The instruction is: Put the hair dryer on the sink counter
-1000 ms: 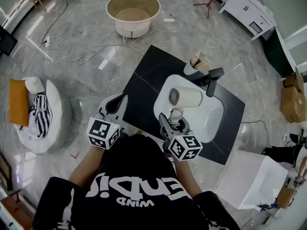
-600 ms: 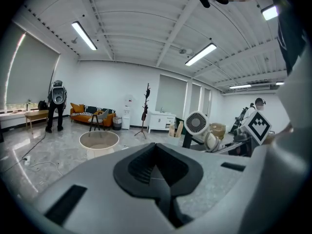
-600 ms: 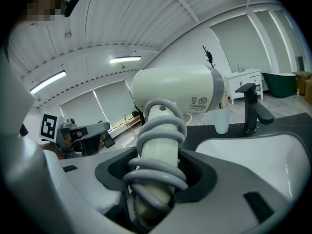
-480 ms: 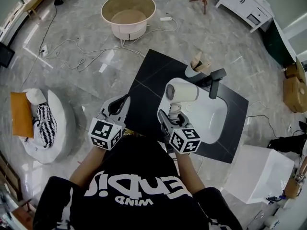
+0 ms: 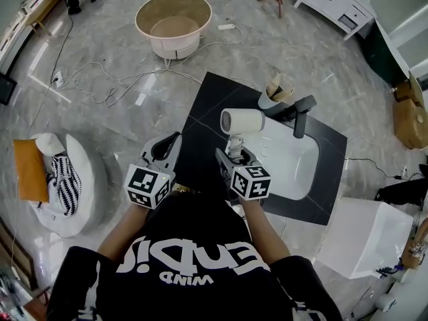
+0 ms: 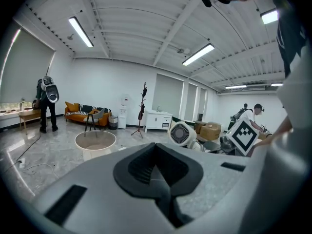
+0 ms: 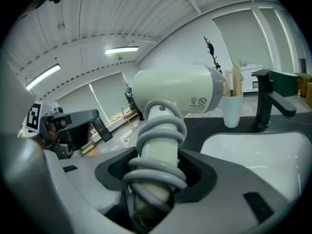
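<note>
The right gripper (image 5: 229,156) has its jaws clamped on the handle of the cream-white plastic hair dryer (image 5: 244,120), which has a grey cord coiled round it. The dryer stands upright in that grip, barrel level, over the black stone sink counter (image 5: 207,112) at the left rim of the white rectangular basin (image 5: 297,169). The left gripper (image 5: 175,138) has its jaws together with nothing between them. A black tap (image 5: 301,112) and a white cup (image 5: 269,99) stand behind the basin. On the grey marble floor (image 5: 314,52) sit a round beige tub (image 5: 168,20) and loose white cables (image 5: 100,79).
</note>
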The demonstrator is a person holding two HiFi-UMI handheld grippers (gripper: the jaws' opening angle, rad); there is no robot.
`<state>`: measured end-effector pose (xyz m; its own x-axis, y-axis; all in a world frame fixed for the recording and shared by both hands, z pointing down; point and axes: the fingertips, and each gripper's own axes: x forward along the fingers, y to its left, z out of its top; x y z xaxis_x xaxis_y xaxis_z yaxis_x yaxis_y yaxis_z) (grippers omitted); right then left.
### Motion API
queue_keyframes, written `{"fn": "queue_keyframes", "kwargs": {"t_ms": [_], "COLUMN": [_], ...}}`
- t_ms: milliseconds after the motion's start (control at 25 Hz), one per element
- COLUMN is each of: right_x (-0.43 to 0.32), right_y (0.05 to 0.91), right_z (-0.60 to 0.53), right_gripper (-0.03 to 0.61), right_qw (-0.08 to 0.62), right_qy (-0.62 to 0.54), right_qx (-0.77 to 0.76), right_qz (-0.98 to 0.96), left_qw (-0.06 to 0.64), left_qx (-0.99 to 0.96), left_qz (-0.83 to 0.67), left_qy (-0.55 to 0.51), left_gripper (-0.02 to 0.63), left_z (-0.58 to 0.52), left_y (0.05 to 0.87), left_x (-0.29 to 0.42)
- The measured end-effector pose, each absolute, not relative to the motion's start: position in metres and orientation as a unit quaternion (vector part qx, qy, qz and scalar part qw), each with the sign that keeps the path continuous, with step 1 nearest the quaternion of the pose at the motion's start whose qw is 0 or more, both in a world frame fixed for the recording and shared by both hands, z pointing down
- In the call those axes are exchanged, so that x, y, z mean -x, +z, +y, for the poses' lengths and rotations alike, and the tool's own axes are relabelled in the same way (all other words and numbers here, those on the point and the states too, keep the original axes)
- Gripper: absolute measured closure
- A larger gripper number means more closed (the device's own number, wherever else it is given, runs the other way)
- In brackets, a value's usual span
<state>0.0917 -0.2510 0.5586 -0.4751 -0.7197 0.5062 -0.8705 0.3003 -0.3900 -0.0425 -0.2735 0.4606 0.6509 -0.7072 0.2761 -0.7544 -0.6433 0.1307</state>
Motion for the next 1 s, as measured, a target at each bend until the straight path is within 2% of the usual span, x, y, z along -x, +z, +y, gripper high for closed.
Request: {"fn": "queue_keyframes", "kwargs": {"t_ms": [1000], "right_x": [-0.058], "right_y": [0.647], "right_z": [-0.290], "right_gripper": [0.328], "right_qw": [0.213], "right_qy": [0.360], "right_qx": [-0.477], "right_qz": [-0.773], "left_qw": [0.134], "left_qx": [-0.891], "left_qz": [-0.421], "left_qy": [0.104], "left_gripper": [0.606], "left_z": [-0.276], "left_y": [0.473], "left_x": [0.054]}}
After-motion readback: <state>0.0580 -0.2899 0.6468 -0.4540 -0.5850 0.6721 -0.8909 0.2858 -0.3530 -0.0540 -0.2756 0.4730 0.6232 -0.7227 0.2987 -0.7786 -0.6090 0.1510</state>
